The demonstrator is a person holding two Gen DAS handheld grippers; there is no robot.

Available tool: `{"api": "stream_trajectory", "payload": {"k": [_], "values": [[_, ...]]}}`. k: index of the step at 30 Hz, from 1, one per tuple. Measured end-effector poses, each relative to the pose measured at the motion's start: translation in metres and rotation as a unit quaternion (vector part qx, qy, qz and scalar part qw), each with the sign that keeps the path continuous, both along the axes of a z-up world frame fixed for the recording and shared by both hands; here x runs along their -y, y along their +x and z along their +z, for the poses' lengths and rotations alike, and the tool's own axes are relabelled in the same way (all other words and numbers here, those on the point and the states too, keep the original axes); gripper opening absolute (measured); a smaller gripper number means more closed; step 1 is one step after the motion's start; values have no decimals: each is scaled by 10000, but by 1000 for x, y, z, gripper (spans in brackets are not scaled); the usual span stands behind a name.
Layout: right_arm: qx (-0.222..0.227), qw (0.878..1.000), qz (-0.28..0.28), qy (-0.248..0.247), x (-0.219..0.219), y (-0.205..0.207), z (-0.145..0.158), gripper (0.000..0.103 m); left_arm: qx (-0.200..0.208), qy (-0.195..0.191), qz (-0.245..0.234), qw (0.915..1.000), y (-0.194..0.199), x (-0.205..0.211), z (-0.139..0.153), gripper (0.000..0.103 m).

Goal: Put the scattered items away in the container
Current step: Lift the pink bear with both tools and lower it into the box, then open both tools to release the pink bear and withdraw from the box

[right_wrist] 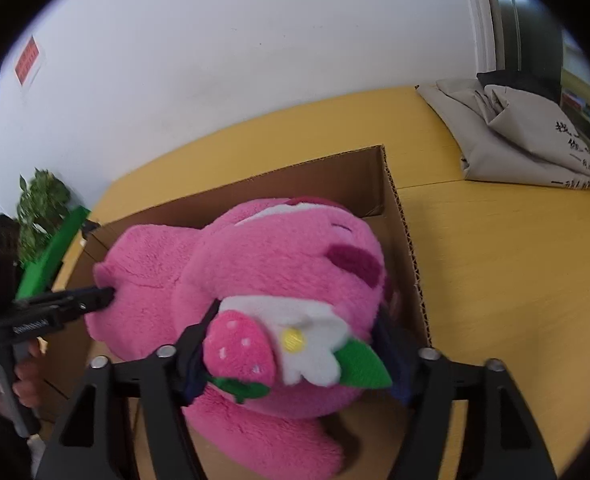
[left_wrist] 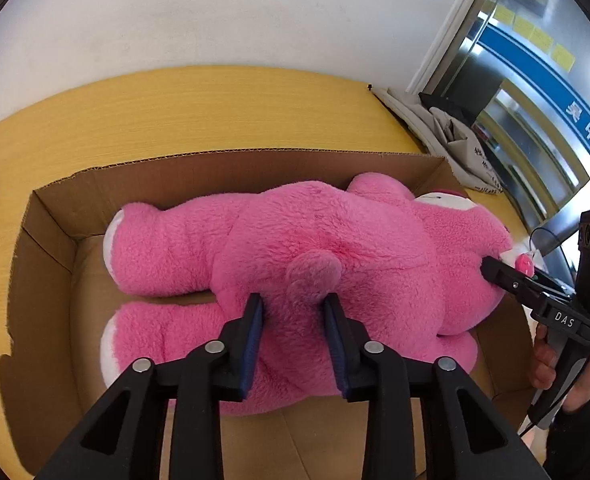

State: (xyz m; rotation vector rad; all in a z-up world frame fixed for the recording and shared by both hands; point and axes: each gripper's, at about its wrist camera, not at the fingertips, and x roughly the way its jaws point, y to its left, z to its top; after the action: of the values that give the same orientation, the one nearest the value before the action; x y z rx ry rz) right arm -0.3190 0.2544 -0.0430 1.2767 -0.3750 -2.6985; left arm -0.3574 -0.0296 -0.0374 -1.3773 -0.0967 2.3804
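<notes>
In the left wrist view the left hand-held gripper (left_wrist: pixel 293 306) pinches the pink plush bear (left_wrist: pixel 335 240) at its back so it lies in the cardboard box (left_wrist: pixel 43 248) on the yellow surface (left_wrist: pixel 175 108), while in the right wrist view the right hand-held gripper (right_wrist: pixel 295 344) stands wide around the head, seemingly letting go.

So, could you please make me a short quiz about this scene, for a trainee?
1. Which part of the pink plush bear does the left gripper pinch? A) the body by the tail B) a foot C) an ear
2. True or false: the bear lies outside the cardboard box.
3. Fill in: on the yellow table, beyond the box, lies a folded grey cloth ___.
Key: 1 A; 2 false; 3 bag.
</notes>
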Motion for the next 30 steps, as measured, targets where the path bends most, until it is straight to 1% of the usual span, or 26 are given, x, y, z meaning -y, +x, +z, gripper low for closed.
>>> {"api": "stream_trajectory", "payload": {"k": [2,4,6,7,8,9,11,13,14,15,16,19,21,24,27,30], "values": [[51,9999,-50,81,2,4,3,79,-5,-58,136,9999,7,3,5,50],[-32,9999,-23,130,3,13,16,79,-51,-98,350,9993,19,12,15,51],[-223,9995,90,223,7,33,38,80,-240,-132,438,9987,39,26,32,52],[-379,9986,145,327,10,48,54,81,-373,-140,461,9981,53,35,44,59],[-518,9977,217,377,12,67,68,83,-514,-155,493,9973,69,44,57,70],[-634,9968,295,394,14,85,79,84,-674,-195,559,9960,89,54,71,74],[-831,9948,436,386,18,121,98,84,-927,-244,712,9928,129,72,91,87],[-953,9937,511,312,24,162,111,84,-1110,-240,813,9902,174,88,107,95],[-999,9933,514,268,27,183,114,88,-1178,-272,865,9889,197,96,110,99],[-1034,9931,506,219,30,203,116,96,-1245,-303,917,9875,219,103,113,102],[-1051,9931,488,182,35,220,116,103,-1306,-333,957,9862,241,108,115,103],[-1078,9933,414,86,48,268,110,103,-1360,-396,989,9850,296,108,103,103],[-1057,9936,360,183,59,293,105,103,-1291,-454,1012,9854,324,110,90,103],[-1018,9935,380,336,74,322,99,103,-1205,-504,1042,9859,355,104,75,103],[-948,9938,380,448,86,345,94,103,-1168,-466,1069,9863,379,89,64,103],[-828,9942,374,575,96,362,87,103,-1128,-345,1086,9871,396,74,55,103]]}}
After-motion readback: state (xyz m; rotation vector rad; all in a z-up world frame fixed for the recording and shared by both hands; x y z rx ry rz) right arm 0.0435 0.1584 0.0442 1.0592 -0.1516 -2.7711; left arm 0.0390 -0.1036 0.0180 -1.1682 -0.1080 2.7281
